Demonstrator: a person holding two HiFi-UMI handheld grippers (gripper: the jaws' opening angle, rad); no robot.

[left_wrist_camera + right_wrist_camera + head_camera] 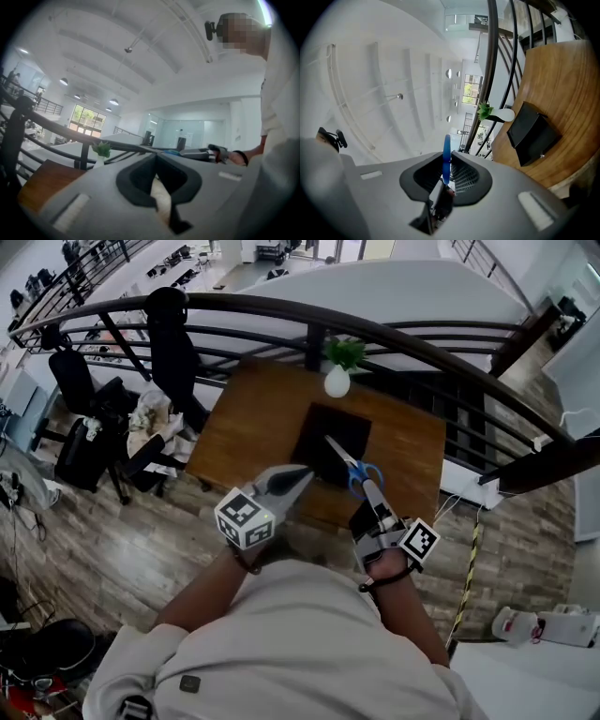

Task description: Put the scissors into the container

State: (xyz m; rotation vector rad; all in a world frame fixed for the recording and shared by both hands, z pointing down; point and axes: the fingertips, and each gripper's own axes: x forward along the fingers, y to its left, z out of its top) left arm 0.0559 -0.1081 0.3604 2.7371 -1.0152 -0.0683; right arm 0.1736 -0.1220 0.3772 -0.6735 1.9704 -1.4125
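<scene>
The scissors [354,468] have blue handles and silver blades, and they hang over the near right part of the black container [323,432] on the wooden table [253,418]. My right gripper [369,487] is shut on the blue handle [446,157], which stands edge-on between its jaws. In the right gripper view the container [532,133] lies off to the right, seen tilted. My left gripper [302,474] hovers at the container's near left corner with its jaws together and nothing in them. In the left gripper view the right gripper [199,152] shows beyond the closed jaws.
A white vase with a green plant [338,371] stands at the table's far edge, just behind the container. A dark curved railing [309,320] runs behind the table. Black office chairs [89,418] stand to the left on the wood floor.
</scene>
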